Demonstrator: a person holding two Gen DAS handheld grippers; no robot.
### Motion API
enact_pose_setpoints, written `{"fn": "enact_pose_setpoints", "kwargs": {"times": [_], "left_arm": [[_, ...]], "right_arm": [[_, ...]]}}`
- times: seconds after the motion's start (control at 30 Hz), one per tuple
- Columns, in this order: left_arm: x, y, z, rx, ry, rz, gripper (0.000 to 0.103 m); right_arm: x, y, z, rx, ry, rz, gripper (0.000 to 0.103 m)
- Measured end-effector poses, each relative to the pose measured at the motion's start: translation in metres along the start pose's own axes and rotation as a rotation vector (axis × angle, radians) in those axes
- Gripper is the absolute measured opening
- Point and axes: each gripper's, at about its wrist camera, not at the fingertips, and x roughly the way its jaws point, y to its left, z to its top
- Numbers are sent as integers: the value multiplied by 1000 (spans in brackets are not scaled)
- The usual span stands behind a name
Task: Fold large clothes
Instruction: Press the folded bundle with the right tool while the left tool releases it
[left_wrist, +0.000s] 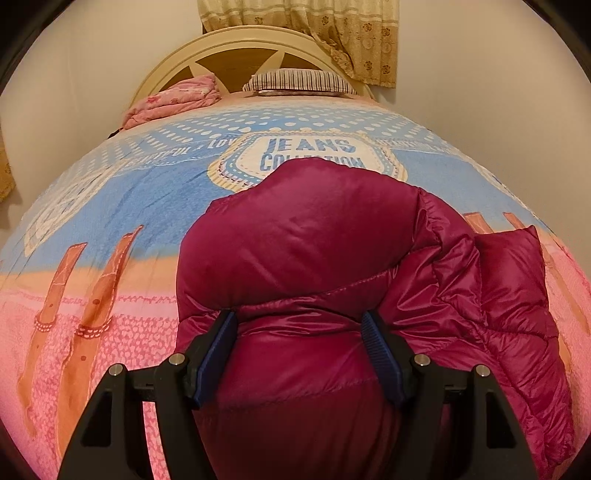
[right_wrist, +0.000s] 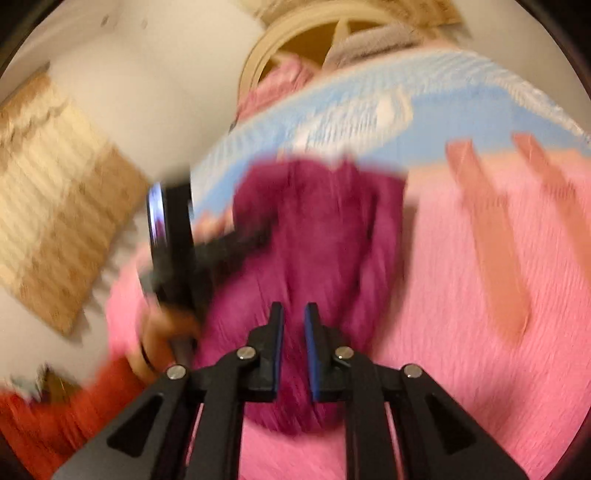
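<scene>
A magenta puffer jacket (left_wrist: 314, 251) lies bunched and partly folded on the bed, with a loose flap to its right. My left gripper (left_wrist: 298, 321) is open, its blue-padded fingers (left_wrist: 221, 332) standing either side of the jacket's near bulge, close over it. In the blurred right wrist view the same jacket (right_wrist: 317, 229) lies ahead on the pink part of the cover. My right gripper (right_wrist: 294, 314) hovers above its near end with the jaws a narrow gap apart and nothing between them. The left gripper (right_wrist: 173, 240) and the hand holding it show at the left.
The bed cover (left_wrist: 110, 206) is blue, orange and pink with a "JEANS COLLECTION" print. A striped pillow (left_wrist: 299, 83) and a folded pink blanket (left_wrist: 173, 99) lie by the cream headboard (left_wrist: 236, 48). A curtain (left_wrist: 332, 33) hangs behind. The bed's left edge meets a white wall (right_wrist: 147, 92).
</scene>
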Motion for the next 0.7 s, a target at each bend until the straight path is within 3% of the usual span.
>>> {"fn": "enact_pose_setpoints", "kwargs": {"times": [0.1, 0.23, 0.3, 0.37, 0.47, 0.6, 0.7], "left_arm": [[0, 0, 0, 1, -2, 1, 71], [1, 2, 0, -10, 0, -7, 72], [1, 3, -1, -11, -1, -6, 72], [1, 5, 0, -19, -1, -16, 72], [0, 9, 1, -32, 3, -47, 73], [-11, 21, 10, -69, -3, -116, 73], [-20, 31, 27, -77, -37, -94, 73]], "right_arm": [[21, 9, 43, 41, -55, -25, 16], [93, -1, 72, 72, -41, -234, 16], [118, -10, 76, 104, -24, -262, 16], [133, -19, 69, 91, -16, -327, 6], [143, -22, 58, 23, -60, -383, 6], [146, -34, 50, 19, -84, -382, 5], [149, -24, 45, -23, -67, -427, 5]]}}
